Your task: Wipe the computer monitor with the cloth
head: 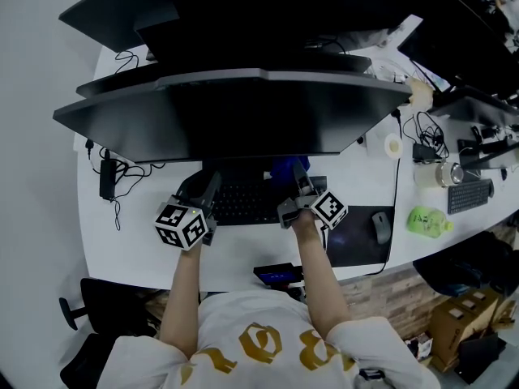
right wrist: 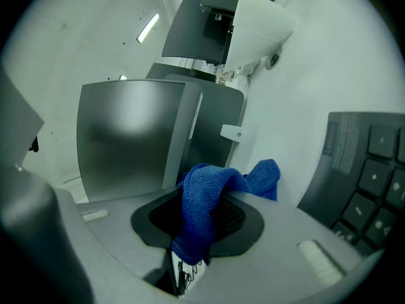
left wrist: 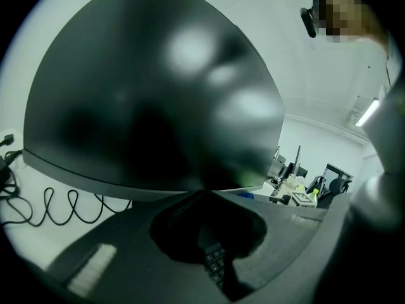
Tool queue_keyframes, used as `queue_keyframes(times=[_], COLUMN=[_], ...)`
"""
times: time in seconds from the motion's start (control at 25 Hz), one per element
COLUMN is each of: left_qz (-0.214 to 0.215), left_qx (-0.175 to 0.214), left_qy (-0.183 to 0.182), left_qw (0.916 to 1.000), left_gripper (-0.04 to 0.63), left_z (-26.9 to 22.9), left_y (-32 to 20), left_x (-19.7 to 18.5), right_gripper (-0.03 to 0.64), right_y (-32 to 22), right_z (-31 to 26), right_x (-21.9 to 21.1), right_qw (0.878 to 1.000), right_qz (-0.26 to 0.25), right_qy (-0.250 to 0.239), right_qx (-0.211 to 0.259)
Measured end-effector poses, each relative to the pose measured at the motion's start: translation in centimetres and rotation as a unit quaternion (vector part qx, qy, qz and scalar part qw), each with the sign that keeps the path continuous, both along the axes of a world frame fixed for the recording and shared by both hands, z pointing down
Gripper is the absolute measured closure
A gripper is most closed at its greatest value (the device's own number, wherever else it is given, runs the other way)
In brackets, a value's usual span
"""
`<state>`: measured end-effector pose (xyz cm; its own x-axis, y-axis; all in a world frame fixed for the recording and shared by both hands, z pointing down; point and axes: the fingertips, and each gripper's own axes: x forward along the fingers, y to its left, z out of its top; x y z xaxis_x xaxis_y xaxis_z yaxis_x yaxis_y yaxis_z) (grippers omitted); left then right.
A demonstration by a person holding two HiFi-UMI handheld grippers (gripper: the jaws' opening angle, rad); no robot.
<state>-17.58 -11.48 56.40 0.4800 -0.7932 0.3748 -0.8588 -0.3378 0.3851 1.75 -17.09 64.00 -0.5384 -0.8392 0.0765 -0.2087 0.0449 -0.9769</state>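
A wide curved monitor (head: 235, 120) spans the white desk (head: 122, 250), and its dark screen (left wrist: 158, 94) fills the left gripper view. My right gripper (head: 302, 194) is just below the monitor's lower edge, shut on a blue cloth (head: 288, 168). In the right gripper view the cloth (right wrist: 202, 195) hangs folded between the jaws of the right gripper (right wrist: 199, 223). My left gripper (head: 193, 217) hovers over the keyboard (head: 243, 203) left of it. The left gripper (left wrist: 205, 233) looks shut with nothing in it, and keyboard keys show past the tips.
More monitors (head: 268, 14) stand behind. A mouse (head: 381, 227), green bottle (head: 428, 221), tape roll (head: 393, 146), cup (head: 442, 174) and small keyboard (head: 470, 194) lie to the right. Cables (head: 109, 177) trail at the left. A phone (head: 277, 274) sits at the desk's front edge.
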Motion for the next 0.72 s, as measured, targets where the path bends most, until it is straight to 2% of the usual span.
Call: queue_keyframes(times=[0.28, 0.72], left_qz=[0.002, 0.004], left_qx=[-0.005, -0.008], left_qy=[0.019, 0.042], left_qw=[0.9998, 0.9991], left_gripper=[0.594, 0.595], left_z=[0.7, 1.4], left_y=[0.1, -0.3], left_x=[-2.0, -4.7], right_gripper=[0.497, 0.497], right_y=[0.5, 1.1], right_z=[-0.1, -0.1], right_x=[-3.1, -6.9], right_qw=[1.000, 1.000], right_qz=[0.000, -0.005], right_qy=[-0.007, 0.020], right_qx=[-0.004, 0.006])
